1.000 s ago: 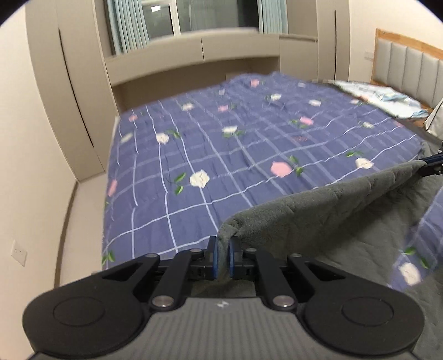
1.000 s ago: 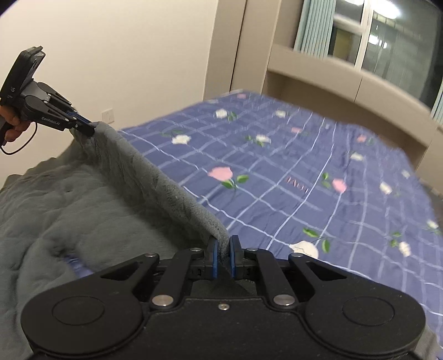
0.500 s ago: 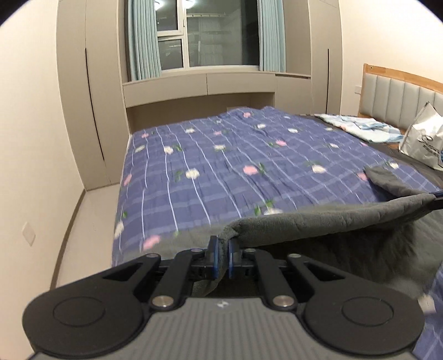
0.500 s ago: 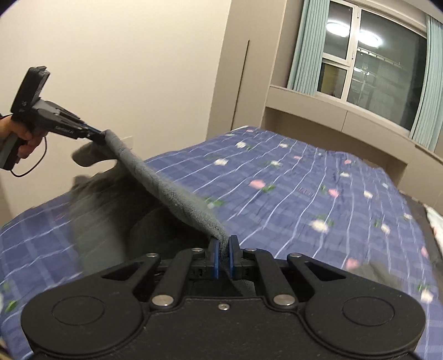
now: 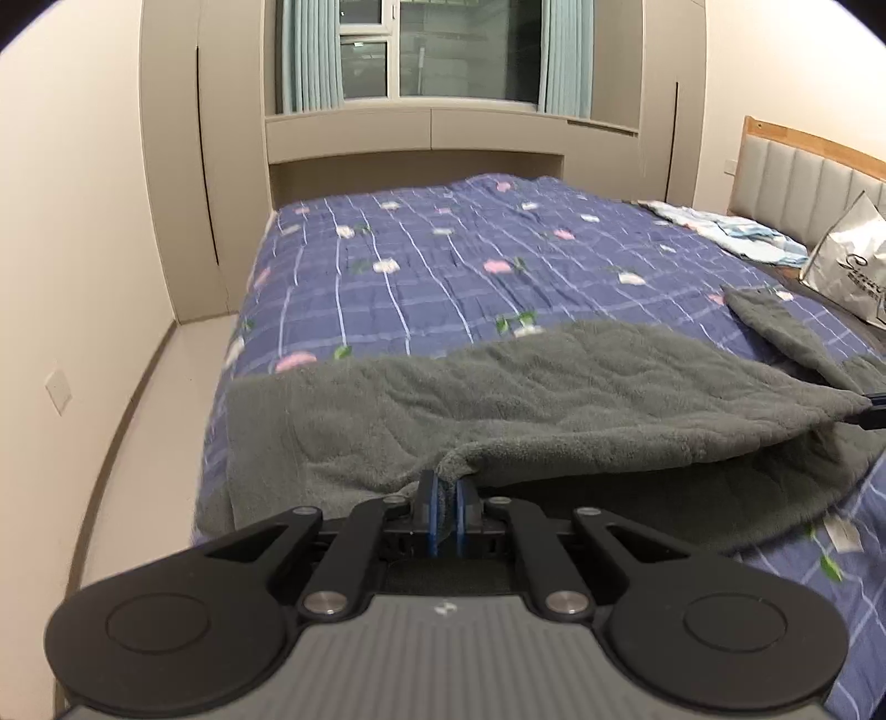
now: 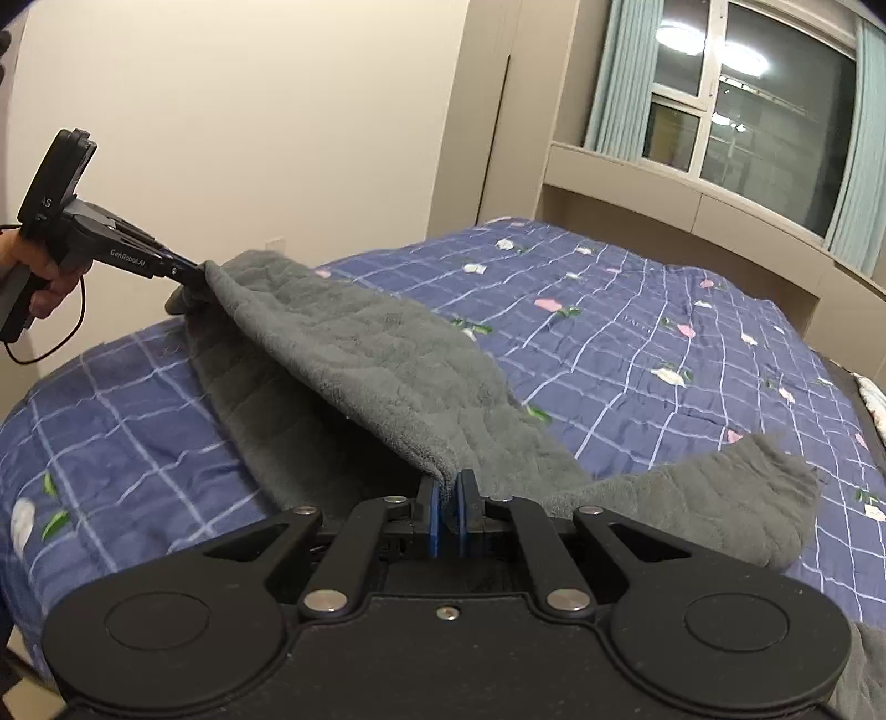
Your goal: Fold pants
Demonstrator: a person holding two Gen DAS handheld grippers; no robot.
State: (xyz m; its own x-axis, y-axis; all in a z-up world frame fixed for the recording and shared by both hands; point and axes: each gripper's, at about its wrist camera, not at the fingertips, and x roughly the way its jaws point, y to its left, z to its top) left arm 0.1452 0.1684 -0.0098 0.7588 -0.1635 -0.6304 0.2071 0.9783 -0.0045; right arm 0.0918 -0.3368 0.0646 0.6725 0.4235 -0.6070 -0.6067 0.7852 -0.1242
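Observation:
The grey fleece pants lie across the near end of the bed, doubled over on themselves. My left gripper is shut on one corner of the upper layer's edge. My right gripper is shut on the other corner of that edge. The edge hangs stretched between the two, a little above the lower layer. The left gripper also shows in the right wrist view, held by a hand. One pant leg end lies loose on the quilt to the right.
The bed has a blue checked quilt with flowers. A white bag and a light blue cloth lie near the headboard. Beige wardrobes and a window stand beyond the bed. Floor runs along the left.
Both grippers have carried the held edge forward over the pants and lowered it. The upper layer now spreads over the lower one.

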